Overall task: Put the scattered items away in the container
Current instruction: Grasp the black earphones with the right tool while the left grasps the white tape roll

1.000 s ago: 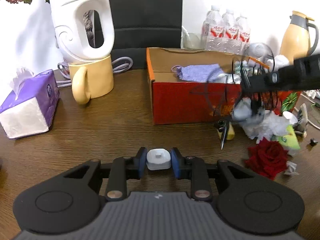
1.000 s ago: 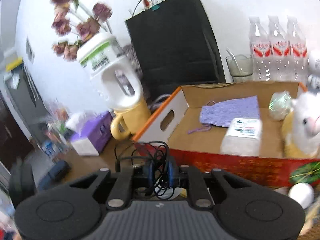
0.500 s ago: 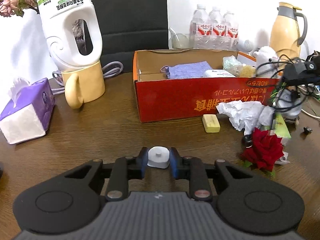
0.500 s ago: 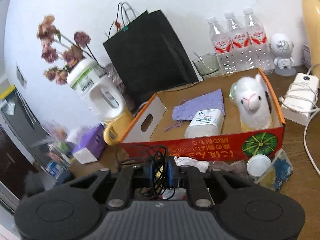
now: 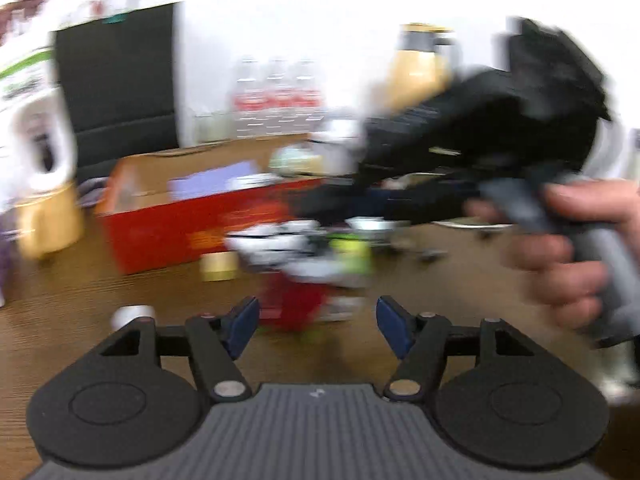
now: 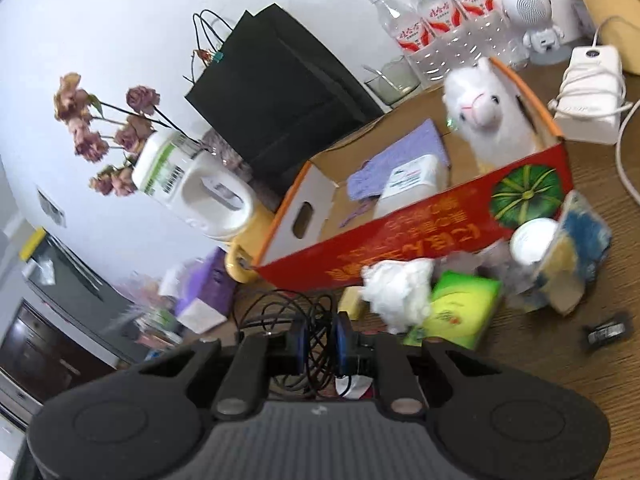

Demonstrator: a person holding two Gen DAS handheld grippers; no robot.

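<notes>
The wooden counter [image 6: 560,368] carries a red cardboard box [image 6: 420,232] holding a white plush llama [image 6: 486,120], a purple cloth [image 6: 404,156] and a white packet [image 6: 412,182]. Just before the box's front wall lie crumpled paper [image 6: 400,288] and a green packet [image 6: 464,308]. The right claw [image 6: 320,344] is clenched on a tangled black cable [image 6: 288,312], near that wall. The left claw [image 5: 316,326] has just been opening, nothing between its jaws; a small white cap [image 5: 132,314] lies beside it.
</notes>
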